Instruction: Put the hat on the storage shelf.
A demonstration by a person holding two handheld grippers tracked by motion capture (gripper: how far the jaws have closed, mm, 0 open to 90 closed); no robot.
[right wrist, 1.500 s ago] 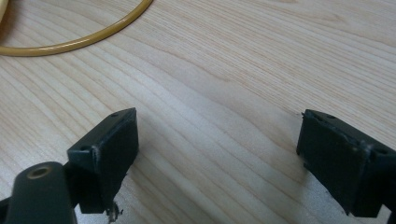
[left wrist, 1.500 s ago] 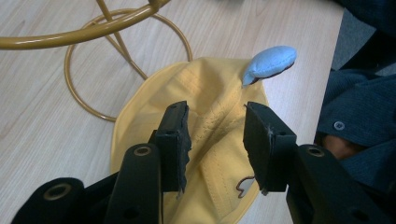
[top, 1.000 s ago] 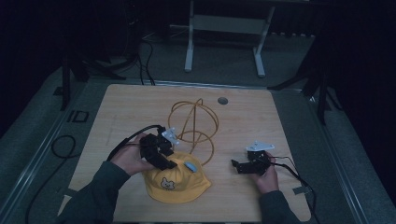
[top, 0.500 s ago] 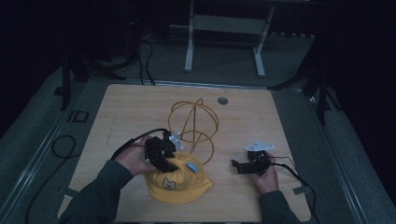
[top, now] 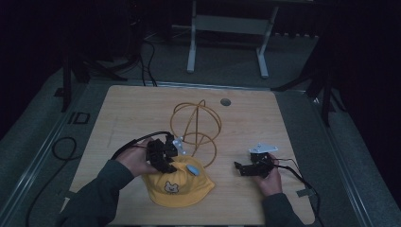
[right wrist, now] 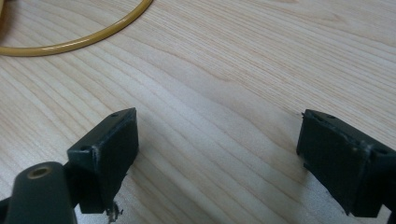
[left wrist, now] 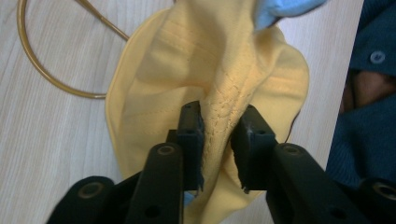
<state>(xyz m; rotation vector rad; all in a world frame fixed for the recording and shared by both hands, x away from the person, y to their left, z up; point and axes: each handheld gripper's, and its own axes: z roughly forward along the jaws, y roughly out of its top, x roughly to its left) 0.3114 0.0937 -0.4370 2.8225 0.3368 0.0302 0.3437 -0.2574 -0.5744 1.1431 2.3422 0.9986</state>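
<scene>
Pale wood grain covers the bench (top: 132,113), which carries one yellow cap (top: 177,187) at the near middle and one gold wire frame (top: 196,125) just beyond it, the frame's base ring reaching the cap's far edge. A small grey disc (top: 225,101) sits in the bench top near the far edge. The left tool (top: 163,156) comes in from the near left, its hand (top: 137,161) low over the cap's left side. The right tool (top: 250,165) lies well to the right of the cap, low on the bench, pointing left.

In the left gripper view, the left tool (left wrist: 217,135) has its two jaws nearly closed, pinching a raised fold of the yellow cap (left wrist: 196,60); a light blue patch (left wrist: 280,7) shows at the cap's top, and an arc of the wire frame (left wrist: 42,70) lies on the wood to the left.

In the right gripper view, the right tool (right wrist: 217,140) stands wide apart, gripping nothing, bare wood between its jaws and a curve of the wire frame (right wrist: 84,37) at the far left
</scene>
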